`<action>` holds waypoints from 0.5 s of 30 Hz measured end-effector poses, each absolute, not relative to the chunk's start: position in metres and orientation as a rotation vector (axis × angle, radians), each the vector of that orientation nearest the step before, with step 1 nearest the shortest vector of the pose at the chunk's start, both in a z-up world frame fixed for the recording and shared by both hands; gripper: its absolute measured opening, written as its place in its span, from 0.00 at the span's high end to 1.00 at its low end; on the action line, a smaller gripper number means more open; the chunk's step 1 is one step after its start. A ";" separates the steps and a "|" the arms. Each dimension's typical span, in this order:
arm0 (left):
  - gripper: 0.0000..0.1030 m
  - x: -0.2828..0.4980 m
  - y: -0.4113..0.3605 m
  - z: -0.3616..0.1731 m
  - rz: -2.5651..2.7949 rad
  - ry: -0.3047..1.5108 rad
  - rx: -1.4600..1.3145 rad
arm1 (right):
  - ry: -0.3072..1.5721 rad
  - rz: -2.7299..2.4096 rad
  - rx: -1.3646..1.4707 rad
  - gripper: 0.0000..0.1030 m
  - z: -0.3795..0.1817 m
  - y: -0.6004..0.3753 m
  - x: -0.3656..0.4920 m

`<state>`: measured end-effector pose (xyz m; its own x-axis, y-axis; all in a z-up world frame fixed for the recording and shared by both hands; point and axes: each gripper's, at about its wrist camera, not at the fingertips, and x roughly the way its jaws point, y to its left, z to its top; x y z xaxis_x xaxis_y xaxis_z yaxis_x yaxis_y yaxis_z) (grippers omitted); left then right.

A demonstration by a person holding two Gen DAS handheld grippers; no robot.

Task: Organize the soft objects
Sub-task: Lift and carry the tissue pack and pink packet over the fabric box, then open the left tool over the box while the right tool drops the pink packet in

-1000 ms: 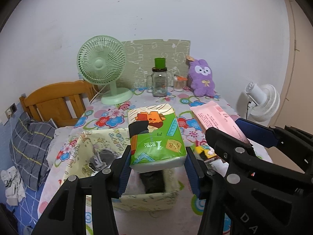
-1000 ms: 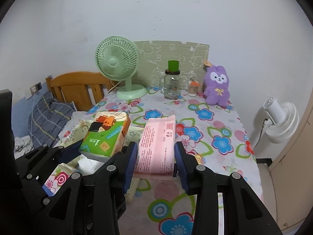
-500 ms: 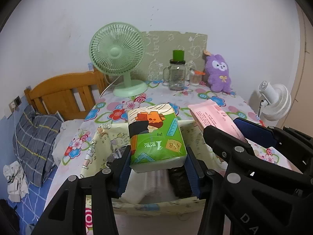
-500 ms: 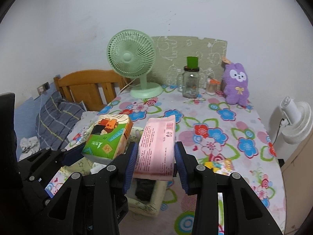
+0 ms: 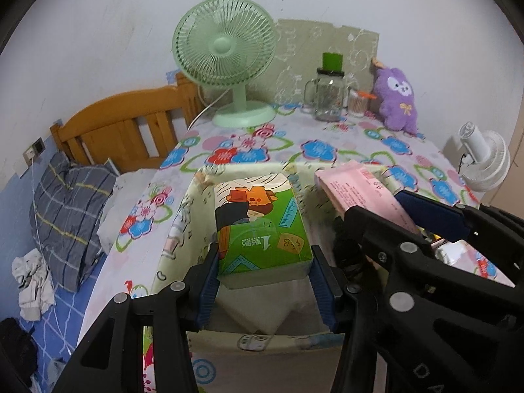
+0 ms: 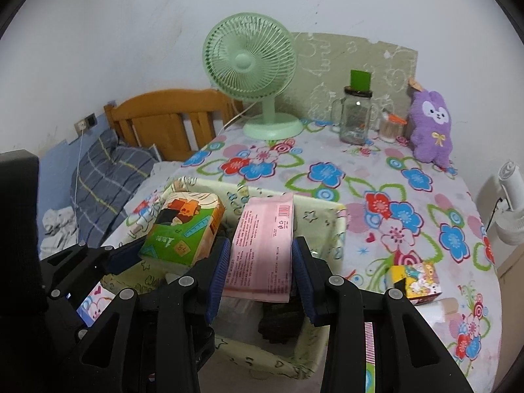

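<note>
My left gripper (image 5: 263, 281) is shut on a green tissue pack (image 5: 260, 226) and holds it over the open pale fabric storage box (image 5: 183, 226). My right gripper (image 6: 260, 275) is shut on a pink tissue pack (image 6: 263, 245), also held over the box (image 6: 330, 219). The green pack (image 6: 183, 226) shows at its left in the right wrist view, the pink pack (image 5: 363, 193) at the right in the left wrist view. Dark cloth (image 6: 278, 321) and white items lie inside the box. A purple plush toy (image 6: 432, 124) stands at the table's back right.
A green desk fan (image 6: 252, 68), a glass jar with green lid (image 6: 357, 114) and a small jar stand at the back of the floral tablecloth (image 6: 409, 216). A small yellow box (image 6: 416, 278) lies right of the storage box. A bed with wooden headboard (image 5: 121, 131) is left.
Both grippers have moved forward and down with their packs. They went from before the box to right over its opening. The table's back objects look nearer.
</note>
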<state>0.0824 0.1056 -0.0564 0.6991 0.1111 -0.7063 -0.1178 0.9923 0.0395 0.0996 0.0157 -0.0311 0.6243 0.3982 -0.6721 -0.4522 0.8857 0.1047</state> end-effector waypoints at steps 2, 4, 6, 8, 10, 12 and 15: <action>0.48 0.084 0.108 -0.061 0.124 0.810 -0.007 | 0.766 0.496 -0.075 0.59 -0.036 0.019 0.102; 0.46 0.086 0.111 -0.066 0.128 0.832 -0.001 | 0.780 0.500 -0.075 0.59 -0.041 0.022 0.104; 0.46 0.086 0.113 -0.069 0.137 0.838 -0.001 | 0.792 0.506 -0.077 0.59 -0.045 0.025 0.105; 0.45 0.086 0.115 -0.069 0.130 0.842 -0.004 | 0.801 0.516 -0.080 0.59 -0.048 0.028 0.106; 0.31 0.086 0.116 -0.069 0.135 0.848 0.001 | 0.810 0.523 -0.076 0.59 -0.050 0.030 0.107; 0.27 0.087 0.116 -0.069 0.121 0.855 -0.003 | 0.816 0.530 -0.073 0.59 -0.051 0.032 0.109; 0.23 0.087 0.114 -0.068 0.109 0.858 0.005 | 0.821 0.536 -0.079 0.59 -0.052 0.033 0.111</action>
